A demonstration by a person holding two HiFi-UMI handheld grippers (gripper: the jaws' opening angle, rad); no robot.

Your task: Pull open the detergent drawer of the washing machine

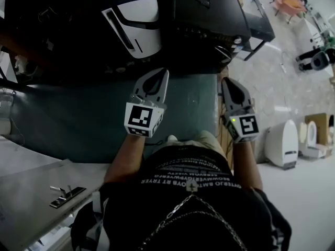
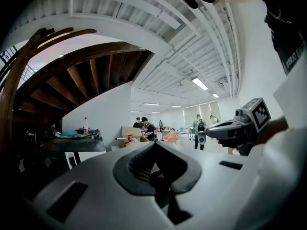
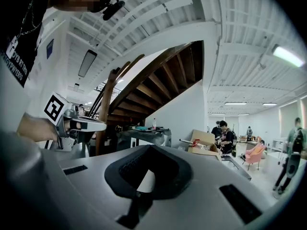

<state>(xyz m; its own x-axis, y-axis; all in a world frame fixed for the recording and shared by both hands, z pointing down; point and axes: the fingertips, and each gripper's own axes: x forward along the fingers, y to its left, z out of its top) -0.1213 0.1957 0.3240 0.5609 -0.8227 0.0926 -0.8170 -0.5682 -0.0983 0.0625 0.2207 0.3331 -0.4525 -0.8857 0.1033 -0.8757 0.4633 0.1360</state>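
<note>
I hold both grippers level in front of my chest, side by side and pointing forward. In the head view my left gripper point(image 1: 162, 73) hangs over a dark teal surface point(image 1: 78, 119), jaws shut and empty. My right gripper point(image 1: 226, 82) is at that surface's right edge, also shut with nothing in it. In the left gripper view its jaws point(image 2: 156, 169) meet, and the right gripper point(image 2: 237, 128) shows off to the right. The right gripper view shows closed jaws point(image 3: 143, 176) and the left gripper point(image 3: 72, 123) at left. A white and black appliance point(image 1: 133, 27) stands ahead; I cannot make out a detergent drawer.
A black cabinet point(image 1: 209, 12) stands ahead at the right. A grey panel with a metal latch point(image 1: 67, 195) lies at my lower left. White fixtures point(image 1: 282, 143) stand on the floor to the right. Wooden stairs point(image 3: 148, 75), a cardboard box point(image 3: 204, 140) and people point(image 2: 146, 128) are farther off.
</note>
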